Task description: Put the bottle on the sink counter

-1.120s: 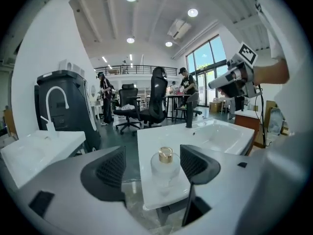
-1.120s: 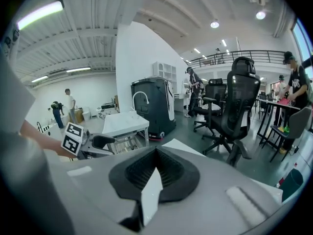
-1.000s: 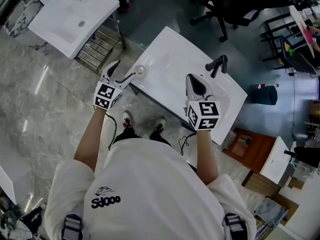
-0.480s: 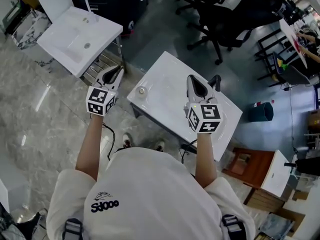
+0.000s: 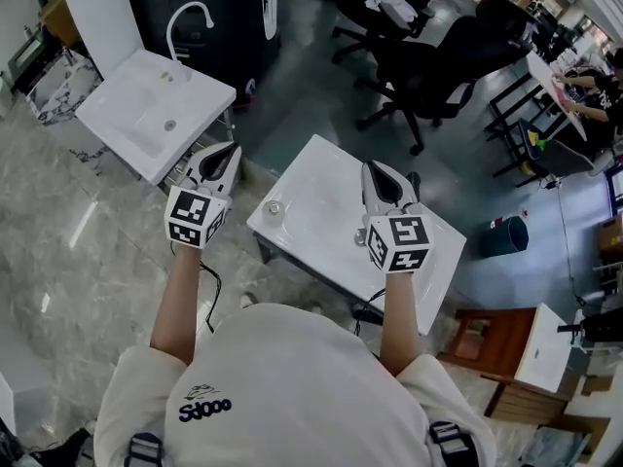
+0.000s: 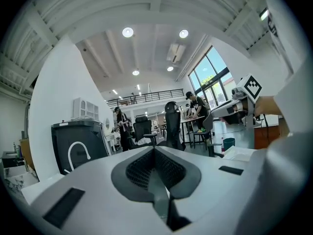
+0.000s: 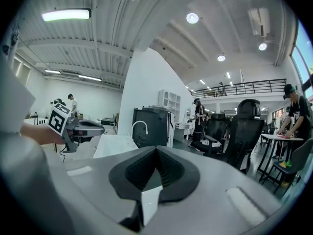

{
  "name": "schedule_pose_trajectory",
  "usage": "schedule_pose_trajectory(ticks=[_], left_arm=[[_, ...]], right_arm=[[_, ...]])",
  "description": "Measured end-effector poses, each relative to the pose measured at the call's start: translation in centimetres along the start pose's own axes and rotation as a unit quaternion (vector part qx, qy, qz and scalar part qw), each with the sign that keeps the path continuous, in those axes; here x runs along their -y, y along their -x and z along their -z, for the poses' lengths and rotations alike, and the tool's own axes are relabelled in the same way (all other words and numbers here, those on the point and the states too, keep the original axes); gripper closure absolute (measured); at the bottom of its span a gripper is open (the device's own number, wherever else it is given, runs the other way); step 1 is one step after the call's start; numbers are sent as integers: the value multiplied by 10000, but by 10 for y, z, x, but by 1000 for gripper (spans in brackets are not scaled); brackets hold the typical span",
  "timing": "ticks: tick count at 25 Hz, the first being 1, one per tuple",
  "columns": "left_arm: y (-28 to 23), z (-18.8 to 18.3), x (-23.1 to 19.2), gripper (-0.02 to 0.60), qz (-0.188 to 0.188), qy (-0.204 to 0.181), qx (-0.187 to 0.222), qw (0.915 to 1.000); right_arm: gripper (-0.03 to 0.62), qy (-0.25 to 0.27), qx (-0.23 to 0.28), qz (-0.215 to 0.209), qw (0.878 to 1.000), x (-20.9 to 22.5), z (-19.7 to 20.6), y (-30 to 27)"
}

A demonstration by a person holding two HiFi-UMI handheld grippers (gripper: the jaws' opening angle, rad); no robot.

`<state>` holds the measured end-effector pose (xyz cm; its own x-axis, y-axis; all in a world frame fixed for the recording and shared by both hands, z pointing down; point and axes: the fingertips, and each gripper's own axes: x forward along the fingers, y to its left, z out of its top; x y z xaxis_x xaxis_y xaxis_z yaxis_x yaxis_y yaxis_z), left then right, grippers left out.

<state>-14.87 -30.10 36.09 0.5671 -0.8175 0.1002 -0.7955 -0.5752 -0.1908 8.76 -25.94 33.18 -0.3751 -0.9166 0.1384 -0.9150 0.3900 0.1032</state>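
Find the bottle (image 5: 274,208) standing on the white surface (image 5: 331,246), at its near left corner, close to the edge. See only a small round top from above, so cannot judge tilt with certainty. Record it standing free, in contact with neither gripper.

Find the left gripper (image 5: 224,154) held to the left of the surface, past its edge and well apart from the bottle. Place it above the floor (image 5: 78,232) between this surface and a second white sink (image 5: 146,115). Read in the left gripper view jaws pressed together after just closing, black pads meeting along one line, nothing between them.

Find the right gripper (image 5: 376,169) held above the far half of the surface, just in front of a black tap (image 5: 417,179) partly hidden behind it. Read in the right gripper view jaws likewise pressed together and empty, only a thin slit below the pads showing a white sliver. Note both grippers pointing away from the person, roughly level, marker cubes toward the head camera.

Note beyond the surface black office chairs (image 5: 428,76), a curved white tap (image 5: 171,32) on the second sink, and a teal bin (image 5: 508,233) on the floor to the right. Note people standing at desks far off in both gripper views.
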Motion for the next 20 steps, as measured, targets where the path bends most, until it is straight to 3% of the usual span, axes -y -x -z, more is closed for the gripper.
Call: schedule_pose_trajectory(ticks=[11, 20], left_arm=[[5, -46, 19, 575, 246, -477, 284, 9982], [-1, -53, 34, 575, 395, -695, 248, 9965]], right_arm=[[585, 392, 296, -269, 9984, -21, -47, 3], [585, 644, 162, -414, 9969, -30, -47, -2]])
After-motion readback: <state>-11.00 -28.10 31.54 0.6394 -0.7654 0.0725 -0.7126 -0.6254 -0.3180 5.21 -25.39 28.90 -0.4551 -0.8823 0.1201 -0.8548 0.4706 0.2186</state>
